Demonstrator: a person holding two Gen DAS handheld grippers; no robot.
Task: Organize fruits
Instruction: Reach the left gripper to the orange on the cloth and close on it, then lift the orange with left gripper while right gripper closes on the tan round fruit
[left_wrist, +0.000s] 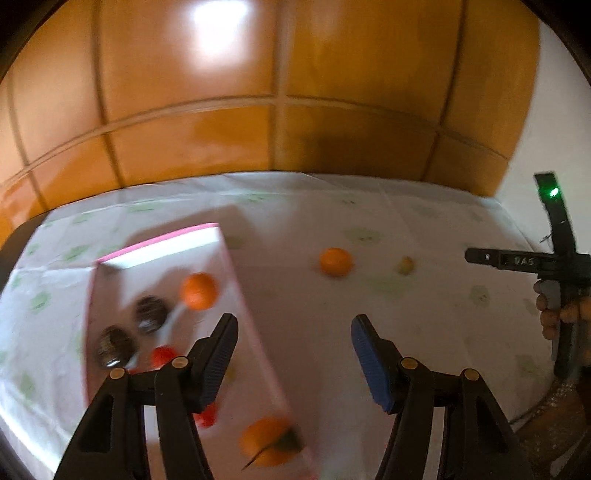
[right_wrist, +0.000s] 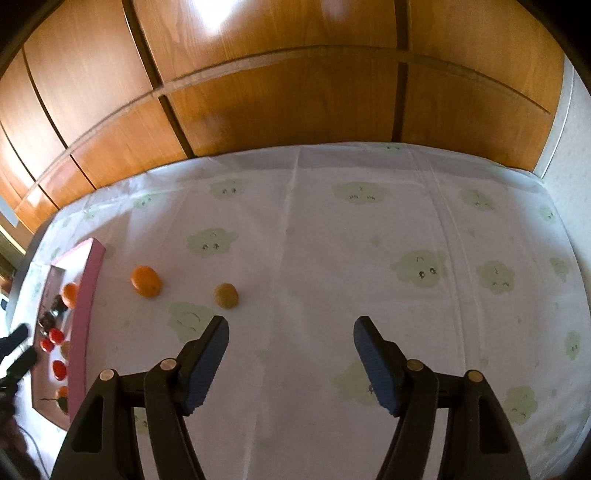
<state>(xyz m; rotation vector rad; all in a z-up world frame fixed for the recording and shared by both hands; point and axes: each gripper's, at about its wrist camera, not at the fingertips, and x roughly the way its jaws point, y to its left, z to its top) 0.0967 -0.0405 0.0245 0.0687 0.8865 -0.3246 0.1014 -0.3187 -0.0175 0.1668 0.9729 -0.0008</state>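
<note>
Orange (right_wrist: 146, 281) and small brown fruit (right_wrist: 226, 295) lie loose on the bench (right_wrist: 369, 258), right of the pink box (right_wrist: 86, 295). Both look light, round and likely to roll; grip across the middle. Left gripper (left_wrist: 293, 354) and right gripper (right_wrist: 290, 356) fingers are released, empty.

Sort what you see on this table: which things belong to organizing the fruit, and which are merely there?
Part of the job:
- shallow pink-rimmed tray, already holding fruit
- round orange fruit loose on the cloth
- small yellow-brown fruit beside it

Merely there:
- white tablecloth with pale green cloud prints
- glossy wooden panelled wall behind
</note>
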